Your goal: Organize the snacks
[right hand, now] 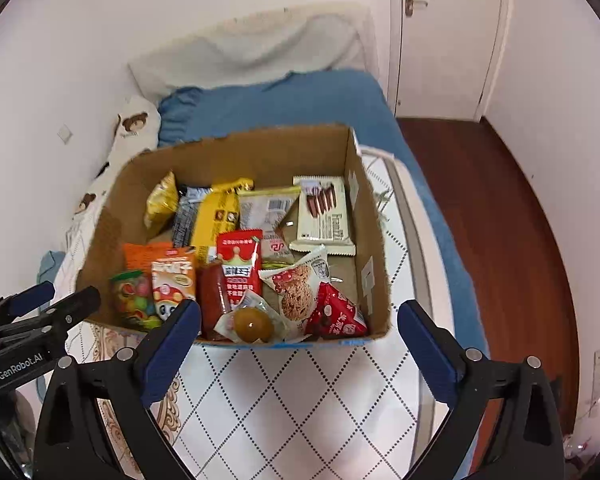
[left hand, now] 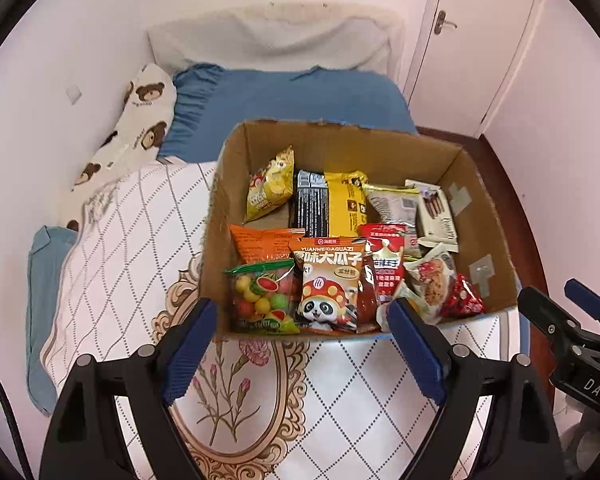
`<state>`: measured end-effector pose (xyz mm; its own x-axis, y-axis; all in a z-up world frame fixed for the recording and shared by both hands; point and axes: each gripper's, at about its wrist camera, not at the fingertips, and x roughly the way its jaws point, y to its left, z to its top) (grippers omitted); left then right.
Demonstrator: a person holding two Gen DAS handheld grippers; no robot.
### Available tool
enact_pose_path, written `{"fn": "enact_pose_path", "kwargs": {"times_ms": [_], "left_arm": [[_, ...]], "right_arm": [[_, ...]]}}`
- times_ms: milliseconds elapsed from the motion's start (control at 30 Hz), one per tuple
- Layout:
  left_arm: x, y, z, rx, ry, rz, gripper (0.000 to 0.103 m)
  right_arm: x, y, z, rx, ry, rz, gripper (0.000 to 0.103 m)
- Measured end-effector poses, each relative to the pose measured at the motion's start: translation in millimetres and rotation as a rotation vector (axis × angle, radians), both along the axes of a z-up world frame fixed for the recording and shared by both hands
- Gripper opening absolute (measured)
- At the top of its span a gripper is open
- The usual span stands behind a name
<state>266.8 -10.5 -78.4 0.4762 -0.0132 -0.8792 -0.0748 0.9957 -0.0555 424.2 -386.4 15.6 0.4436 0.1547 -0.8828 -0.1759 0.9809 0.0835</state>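
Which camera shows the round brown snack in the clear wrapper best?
The right wrist view. There the round brown snack lies in plain sight at the near edge of the box, just past the open right gripper. In the left wrist view a finger of the left gripper hides it.

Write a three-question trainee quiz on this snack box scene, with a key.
1. True or false: the right gripper holds a snack.
2. Which pack lies in the cardboard box's near left corner? A) fruit gummy bag B) red triangular packet C) wafer pack
3. Fill in: the box stands on a ____.

Key: 1 false, its jaws are open and empty; 2 A; 3 bed.
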Motion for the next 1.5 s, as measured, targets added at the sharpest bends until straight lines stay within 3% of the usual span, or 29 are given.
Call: {"fn": "enact_pose_path", "kwargs": {"times_ms": [500,767,1100,1367,1433,1500], "left_arm": [[-120,-16,74,0.058,-0.174,-0.012,0.087],[-170,-16,104,0.034,-0.227,-0.01,0.087],[-217,-16,122,0.037,-0.266,0.029,0.087],[-224,-14,127,0.055,-0.286,0.036,0.087],[-220,-14,124,0.062,-0.288,0.04,0.101],[-215,-13,121,0.058,-0.296,0.04,0.103]], "right_arm": [[-123,-19,102,0.034,-0.211,0.049,0.102],[-182,-31,139,0.073,-0.278,0.067,0.103],[-224,-42,158,0.086,-0.306,0.075,0.103],[-232,-39,165,0.085,-0.321,0.086,0.103],[-230,-38,165,0.082,-0.329,0.084,0.103],[-227,-37,164,0.075,-0.336,0.08,0.103]]}}
